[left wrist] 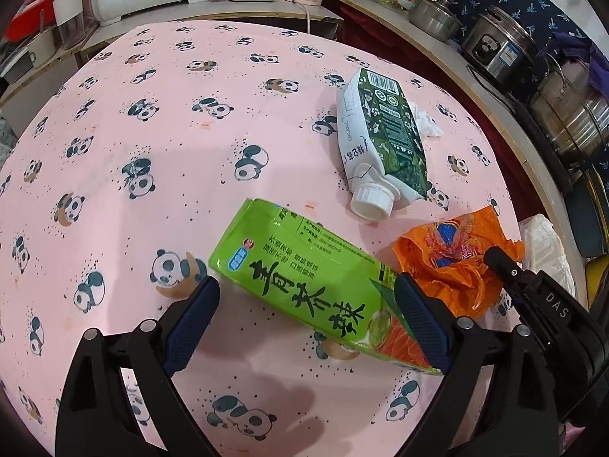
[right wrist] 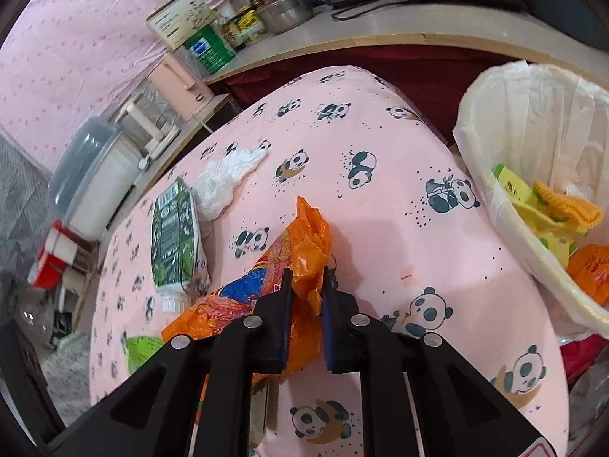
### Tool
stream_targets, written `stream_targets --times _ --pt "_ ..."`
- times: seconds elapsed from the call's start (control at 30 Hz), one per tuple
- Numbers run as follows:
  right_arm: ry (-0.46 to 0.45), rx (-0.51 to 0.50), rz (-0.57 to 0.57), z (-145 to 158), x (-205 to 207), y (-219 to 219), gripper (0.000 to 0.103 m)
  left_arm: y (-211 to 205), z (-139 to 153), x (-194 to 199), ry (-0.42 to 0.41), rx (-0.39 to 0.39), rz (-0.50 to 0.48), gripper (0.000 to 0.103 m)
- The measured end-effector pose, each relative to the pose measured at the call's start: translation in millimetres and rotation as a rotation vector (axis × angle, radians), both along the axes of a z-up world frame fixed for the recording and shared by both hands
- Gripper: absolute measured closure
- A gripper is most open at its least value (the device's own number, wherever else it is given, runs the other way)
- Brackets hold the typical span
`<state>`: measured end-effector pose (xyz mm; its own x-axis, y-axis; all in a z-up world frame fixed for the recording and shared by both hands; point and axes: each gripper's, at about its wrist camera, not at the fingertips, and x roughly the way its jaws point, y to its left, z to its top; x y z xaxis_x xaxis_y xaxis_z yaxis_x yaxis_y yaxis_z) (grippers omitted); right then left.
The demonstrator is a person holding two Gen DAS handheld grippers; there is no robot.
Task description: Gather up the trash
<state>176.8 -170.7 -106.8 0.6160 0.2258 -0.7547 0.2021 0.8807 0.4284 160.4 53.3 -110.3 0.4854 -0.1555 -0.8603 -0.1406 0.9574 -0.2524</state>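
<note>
Green box [left wrist: 316, 285] is the landmark in the left wrist view: it lies flat on the pink panda-print tabletop [left wrist: 152, 152] with the left tool [left wrist: 306, 297] spread wide around its near end, jaws apart and not yet pinching anything. Risk here, I'd guess, is that the box sits at an angle to the jaws, so closing could just skid it sideways into the orange wrapper [left wrist: 453, 262] right beside it. Beyond the box lies a crushed green-and-white carton [left wrist: 380, 141] with a tissue [left wrist: 426, 122] behind it; past that, pots and jars crowd a counter. Right wrist view: the right tool [right wrist: 307, 285] is clamped on that orange wrapper [right wrist: 304, 236], which is thin crinkly plastic, so it could slip out or trail and snag on the way over. From the wrapper, the lined bin [right wrist: 495, 205] is off to the right past the tabletop edge, already holding some trash. The carton [right wrist: 171, 236] and tissue [right wrist: 224, 179] sit to its left.
</note>
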Motion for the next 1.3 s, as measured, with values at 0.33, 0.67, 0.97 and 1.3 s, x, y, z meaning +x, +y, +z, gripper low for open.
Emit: stream_targets --times 0.33,0.67,0.97,1.3 --pt "-0.009 -0.243 0.234 4.7 -45.6 53.7 0.091 19.0 13.9 -23.5 -0.029 -0.014 0.047 0.014" --pt "-0.034 -0.223 0.237 18.5 -93.7 56.0 0.092 28.4 9.2 -46.5 0.002 -0.015 0.047 0.014" --pt "-0.101 -0.181 0.005 50.9 -88.5 -13.9 0.092 -4.6 -4.2 -47.1 0.031 0.048 -0.017 0.015" --pt "-0.093 -0.157 0.028 43.2 -86.5 -8.0 0.092 -26.7 -5.7 -48.7 -0.011 0.146 -0.111 0.048"
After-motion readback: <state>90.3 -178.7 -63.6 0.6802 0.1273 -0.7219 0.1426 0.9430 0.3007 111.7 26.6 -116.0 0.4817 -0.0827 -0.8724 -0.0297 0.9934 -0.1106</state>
